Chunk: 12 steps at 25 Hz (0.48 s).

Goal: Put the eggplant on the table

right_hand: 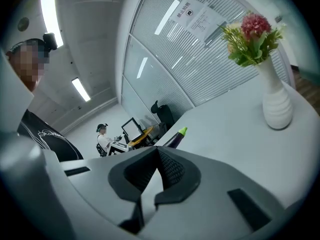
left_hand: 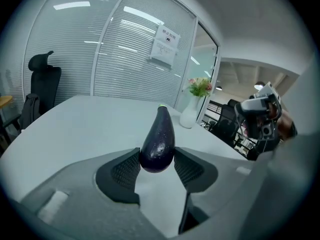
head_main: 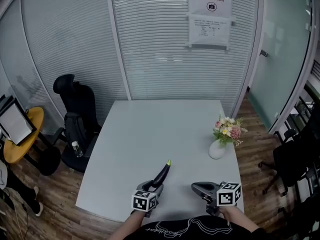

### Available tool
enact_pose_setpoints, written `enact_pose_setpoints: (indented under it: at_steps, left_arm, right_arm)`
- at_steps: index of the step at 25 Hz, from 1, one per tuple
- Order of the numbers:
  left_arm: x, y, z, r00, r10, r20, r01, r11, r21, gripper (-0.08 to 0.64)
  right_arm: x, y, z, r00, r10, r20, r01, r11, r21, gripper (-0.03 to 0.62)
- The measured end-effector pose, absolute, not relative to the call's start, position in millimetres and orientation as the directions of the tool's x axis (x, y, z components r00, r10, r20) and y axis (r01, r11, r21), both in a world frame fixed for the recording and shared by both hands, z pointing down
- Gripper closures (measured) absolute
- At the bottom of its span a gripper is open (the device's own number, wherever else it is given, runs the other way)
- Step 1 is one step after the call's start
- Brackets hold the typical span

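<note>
The left gripper pinched the dark purple eggplant by its fat end over the near edge of the pale grey table, with the right gripper idle to its right, jaws pressed together, so the set-down looked in hand, calling for gentle lowering and then spread jaws.

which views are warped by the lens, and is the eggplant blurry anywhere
Left gripper view: heavy fisheye with black corners, yet the eggplant is sharp, a glint on its skin; light streaks reflect on the glass wall. Right gripper view: same fisheye, the blinds bow into curves. Head view: milder bending; eggplant small but clear.
</note>
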<state>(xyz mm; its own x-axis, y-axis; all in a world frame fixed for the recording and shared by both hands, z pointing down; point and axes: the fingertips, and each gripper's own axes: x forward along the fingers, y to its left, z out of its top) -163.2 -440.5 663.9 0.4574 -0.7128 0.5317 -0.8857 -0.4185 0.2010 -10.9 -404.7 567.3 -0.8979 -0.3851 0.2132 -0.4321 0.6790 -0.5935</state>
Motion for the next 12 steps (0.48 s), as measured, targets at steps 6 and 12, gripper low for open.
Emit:
enact_pose_setpoints:
  at_steps: [6,12]
  left_arm:
    - [-168,-442,713,0.417,-0.662,0.623,-0.895,-0.420,0.152,0.342]
    - [-172,-437,744,0.389,-0.628,0.674,-0.902,-0.410,0.139,0.342]
  right_arm:
    - [0,-412,576,-0.882,-0.412,0.229,-0.461,0.649,-0.606,0.583]
    - [4,-413,579,-0.879,-0.416,0.235,-0.467,0.641,-0.609,0.583]
